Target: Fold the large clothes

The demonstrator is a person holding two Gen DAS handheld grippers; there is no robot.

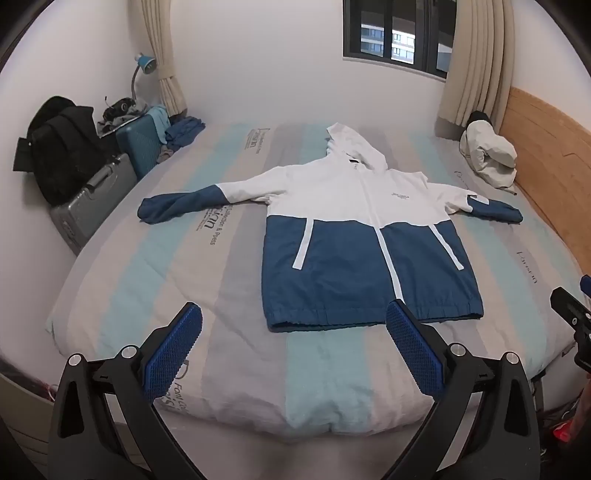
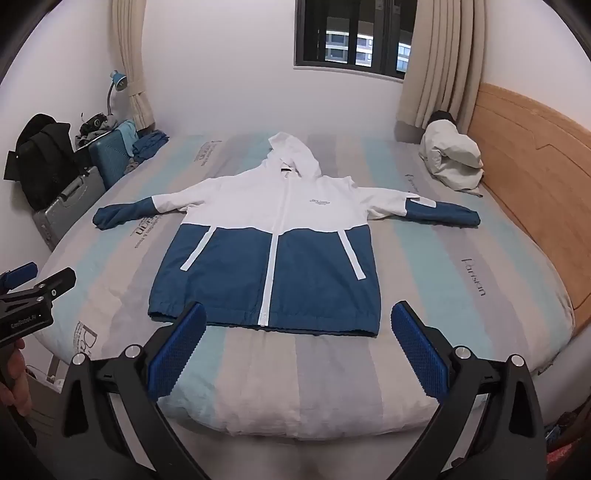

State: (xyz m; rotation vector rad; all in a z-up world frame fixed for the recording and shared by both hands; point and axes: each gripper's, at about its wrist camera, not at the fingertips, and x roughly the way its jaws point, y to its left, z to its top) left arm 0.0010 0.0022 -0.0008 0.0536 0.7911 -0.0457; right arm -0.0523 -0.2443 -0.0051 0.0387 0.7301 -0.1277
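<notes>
Lying flat and zipped on the striped bed [image 1: 122,280], the white-and-blue hooded jacket [image 1: 354,236] sits mid-frame in both views, front side up, hood toward 12 o'clock, hem toward 6. Sleeves spread out to 9 and 3 o'clock, each w/ a blue cuff end resting on the bedding. White top half, blue bottom half, white zip strip down the centre, two slanted white pocket strips.

Left gripper [image 1: 293,321] hangs above the near edge of the bed at 6 o'clock, jaws spread wide, nothing between them; blue textured pads [image 1: 173,354] clear of the fabric. In the left view its R finger overlaps the jacket's hem, but contact can't be told. Right gripper [image 2: 299,321] is likewise wide apart and empty, at 6 o'clock just short of the hem. Each gripper shows at the edge of the other's view: left one at 9 o'clock in the right view, right one at 3 o'clock in the left view.

Bundled white garment [image 1: 487,155] lies at 2 o'clock beside the wooden headboard [image 1: 546,155]. Suitcases [image 1: 96,199] and a black bag [image 1: 59,147] sit at 10 o'clock off the bed. Window [image 1: 399,33] at 12, curtains either side.
</notes>
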